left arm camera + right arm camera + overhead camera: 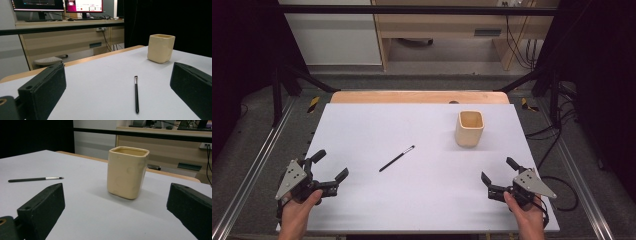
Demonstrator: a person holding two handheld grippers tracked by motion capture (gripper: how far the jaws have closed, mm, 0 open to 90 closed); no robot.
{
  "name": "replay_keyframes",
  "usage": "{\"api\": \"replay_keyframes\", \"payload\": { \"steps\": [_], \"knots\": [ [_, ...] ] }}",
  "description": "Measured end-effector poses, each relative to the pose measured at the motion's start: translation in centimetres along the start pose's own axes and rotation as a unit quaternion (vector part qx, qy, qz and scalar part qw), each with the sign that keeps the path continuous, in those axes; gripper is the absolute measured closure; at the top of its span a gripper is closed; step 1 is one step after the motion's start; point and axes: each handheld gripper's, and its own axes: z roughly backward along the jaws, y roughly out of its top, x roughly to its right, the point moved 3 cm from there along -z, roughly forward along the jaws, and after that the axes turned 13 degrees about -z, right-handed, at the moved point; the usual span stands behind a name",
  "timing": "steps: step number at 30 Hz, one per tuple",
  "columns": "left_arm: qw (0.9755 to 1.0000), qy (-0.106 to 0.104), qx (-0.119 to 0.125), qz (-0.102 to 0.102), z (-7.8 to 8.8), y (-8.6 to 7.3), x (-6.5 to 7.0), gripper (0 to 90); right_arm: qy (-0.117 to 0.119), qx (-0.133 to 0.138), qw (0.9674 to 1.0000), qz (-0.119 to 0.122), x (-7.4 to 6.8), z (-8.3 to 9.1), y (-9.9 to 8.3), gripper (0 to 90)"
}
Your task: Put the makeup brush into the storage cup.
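We count two grippers at near table edge: left gripper (330, 166) near left corner, jaws wide, nothing between; right gripper (498, 169) near right corner, jaws wide, nothing between. Farther in, we log one black brush (397, 158) lying flat mid-table, well apart from both. Farthest, one cream cup (470, 128), upright, right of centre on white table (377, 125).

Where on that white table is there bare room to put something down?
Plenty: the whole far-left stretch of the table beyond the brush, and the near middle between the two claws. Only the far-right corner is taken, by the cup.
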Motion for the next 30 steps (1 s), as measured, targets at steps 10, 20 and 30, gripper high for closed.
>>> {"api": "replay_keyframes", "payload": {
  "steps": [10,20,30],
  "knots": [
    [0.9999,-0.007,0.001,0.009,0.3,0.0,-0.2,0.3,-0.001,0.001,1.0000,-0.003,0.1,0.2,0.1,2.0],
    [0.9985,-0.044,-0.033,0.000,-0.9,0.0,0.9,1.1,-0.002,0.007,1.0000,-0.006,0.0,0.4,0.3,2.0],
    [0.9940,-0.073,-0.074,-0.033,-4.5,2.5,2.4,1.5,0.000,0.012,0.9999,-0.005,-0.2,0.7,0.4,1.9]
  ]
}}
